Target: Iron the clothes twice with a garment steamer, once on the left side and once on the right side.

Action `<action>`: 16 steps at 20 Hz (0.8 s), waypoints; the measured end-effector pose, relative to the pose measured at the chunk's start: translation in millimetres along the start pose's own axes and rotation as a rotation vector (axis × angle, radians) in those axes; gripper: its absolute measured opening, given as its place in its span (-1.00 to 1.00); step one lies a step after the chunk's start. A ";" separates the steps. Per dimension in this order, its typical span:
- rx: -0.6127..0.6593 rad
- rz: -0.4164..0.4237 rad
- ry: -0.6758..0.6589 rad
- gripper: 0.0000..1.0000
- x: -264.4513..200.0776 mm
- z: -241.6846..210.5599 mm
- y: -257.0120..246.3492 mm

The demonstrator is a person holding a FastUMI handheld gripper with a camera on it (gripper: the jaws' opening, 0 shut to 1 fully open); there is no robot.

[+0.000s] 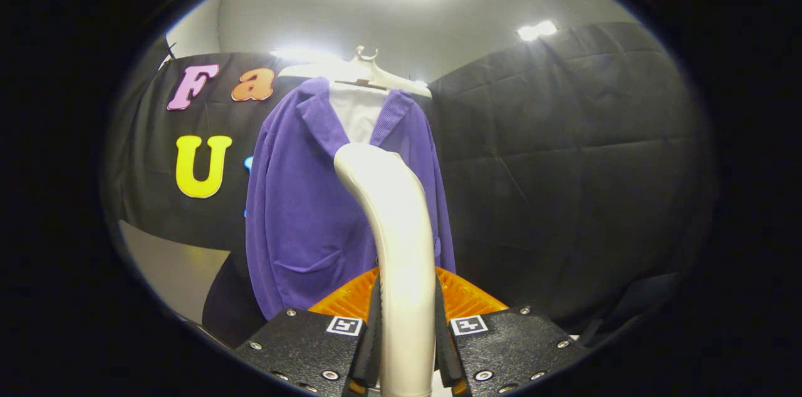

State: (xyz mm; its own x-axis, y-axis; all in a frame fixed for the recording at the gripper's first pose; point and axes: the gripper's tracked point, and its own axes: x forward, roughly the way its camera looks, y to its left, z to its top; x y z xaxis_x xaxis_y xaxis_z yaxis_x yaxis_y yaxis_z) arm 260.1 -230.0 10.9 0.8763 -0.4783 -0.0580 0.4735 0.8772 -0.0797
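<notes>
The gripper (406, 328) is clamped on the white garment steamer (396, 240), both fingers pressing its handle. The steamer stands upright between them, its head curving toward the purple jacket (301, 215) hanging beyond on a white hanger (366, 74).
</notes>
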 end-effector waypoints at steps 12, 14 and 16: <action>-0.022 -0.135 -0.119 -0.27 81.0 84.4 -30.0; -0.029 -0.151 -0.139 -0.27 94.2 97.2 -32.1; -0.035 -0.156 -0.154 -0.27 107.3 108.1 -30.3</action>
State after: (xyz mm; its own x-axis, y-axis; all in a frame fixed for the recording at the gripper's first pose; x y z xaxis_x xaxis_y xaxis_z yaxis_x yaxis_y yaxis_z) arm 349.4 -303.3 114.6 0.7969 -0.5940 0.1101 0.6037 0.7895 -0.1106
